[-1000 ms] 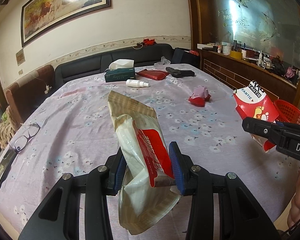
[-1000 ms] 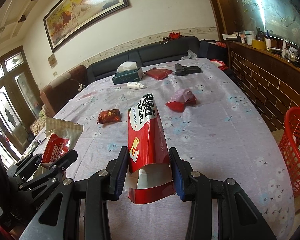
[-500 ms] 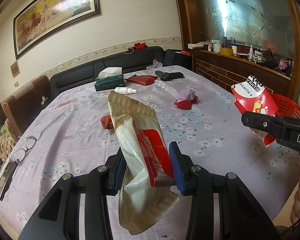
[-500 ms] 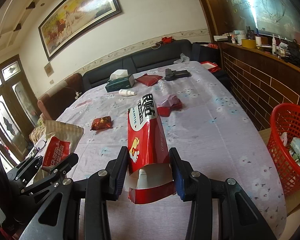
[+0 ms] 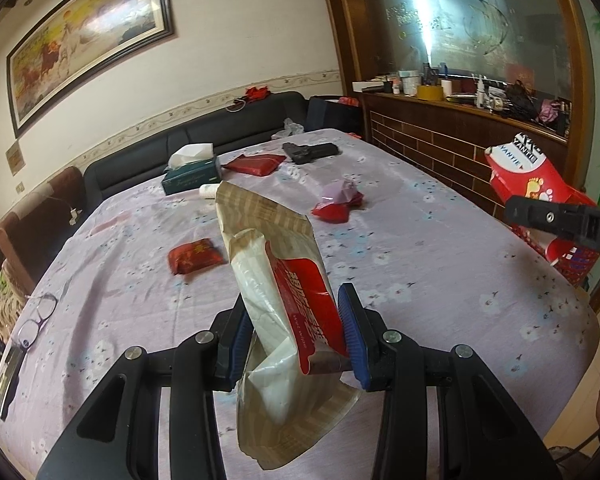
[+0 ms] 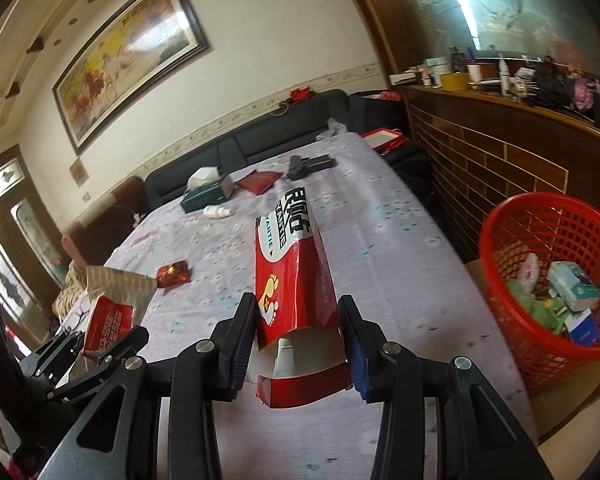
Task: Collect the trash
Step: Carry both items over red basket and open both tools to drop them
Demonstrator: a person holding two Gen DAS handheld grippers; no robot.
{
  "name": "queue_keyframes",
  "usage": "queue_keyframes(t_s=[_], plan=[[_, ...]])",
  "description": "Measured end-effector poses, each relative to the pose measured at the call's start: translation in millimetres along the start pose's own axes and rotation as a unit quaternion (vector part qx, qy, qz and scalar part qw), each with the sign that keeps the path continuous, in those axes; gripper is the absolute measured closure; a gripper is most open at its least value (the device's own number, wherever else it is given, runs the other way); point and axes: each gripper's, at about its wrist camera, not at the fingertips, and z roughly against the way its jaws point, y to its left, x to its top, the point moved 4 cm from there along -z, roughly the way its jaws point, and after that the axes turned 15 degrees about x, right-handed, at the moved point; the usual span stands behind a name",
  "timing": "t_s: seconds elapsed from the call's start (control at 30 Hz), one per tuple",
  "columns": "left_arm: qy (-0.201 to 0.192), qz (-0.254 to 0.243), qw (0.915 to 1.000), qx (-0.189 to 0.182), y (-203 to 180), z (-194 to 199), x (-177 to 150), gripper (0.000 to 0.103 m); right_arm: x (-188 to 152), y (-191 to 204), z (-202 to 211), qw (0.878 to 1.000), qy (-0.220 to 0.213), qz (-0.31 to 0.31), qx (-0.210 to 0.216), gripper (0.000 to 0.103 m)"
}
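Two grippers are holding trash above the worktop (image 5: 440,240): the left gripper (image 5: 296,334) is clamping a crumpled beige-and-red wipes packet (image 5: 276,280). The right gripper (image 6: 300,344) is clamping a flattened red box (image 6: 296,272), torn open, near the worktop's right edge beside the red basket (image 6: 512,240).

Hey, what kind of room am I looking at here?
Probably a living or dining room in a home. A long dark sofa lines the wall under a big framed painting, a table with a floral cloth fills the middle, and a cluttered wooden sideboard stands to the right.
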Motion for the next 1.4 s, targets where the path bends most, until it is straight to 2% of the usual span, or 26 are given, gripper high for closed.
queue_keyframes(t_s=[0.23, 0.4, 0.6, 0.73, 0.83, 1.0, 1.1, 1.13, 1.17, 1.23, 1.4], plan=[[-0.004, -0.017, 0.9986, -0.049, -32, 8, 26, 0.063, 20, -47, 47, 0.997, -0.048, -0.024, -0.048, 0.057], [-0.016, -0.031, 0.9934, -0.109, -69, 24, 55, 0.063, 33, -94, 100, 0.990, -0.089, -0.052, -0.100, 0.057], [-0.005, -0.045, 0.9809, -0.189, -124, 35, 81, 0.063, 35, -136, 141, 0.980, -0.112, -0.084, -0.142, 0.057], [0.006, -0.055, 0.9670, -0.249, -168, 44, 98, 0.063, 37, -157, 152, 0.977, -0.114, -0.104, -0.146, 0.057], [0.008, -0.065, 0.9593, -0.275, -197, 50, 107, 0.063, 40, -171, 158, 0.976, -0.117, -0.117, -0.140, 0.056], [0.011, -0.077, 0.9521, -0.296, -241, 47, 118, 0.063, 49, -186, 164, 0.975, -0.121, -0.121, -0.140, 0.055], [0.019, -0.079, 0.9481, -0.307, -266, 41, 125, 0.062, 56, -195, 157, 0.976, -0.110, -0.121, -0.142, 0.048], [0.022, -0.079, 0.9462, -0.313, -272, 38, 126, 0.057, 57, -198, 155, 0.976, -0.109, -0.126, -0.139, 0.041], [0.029, -0.079, 0.9444, -0.318, -277, 35, 126, 0.046, 57, -202, 153, 0.976, -0.107, -0.130, -0.134, 0.035], [0.038, -0.070, 0.9455, -0.316, -278, 28, 125, 0.036, 57, -212, 149, 0.975, -0.100, -0.147, -0.133, 0.034], [0.044, -0.061, 0.9474, -0.311, -258, 22, 116, 0.036, 52, -214, 161, 0.972, -0.117, -0.153, -0.137, 0.029]])
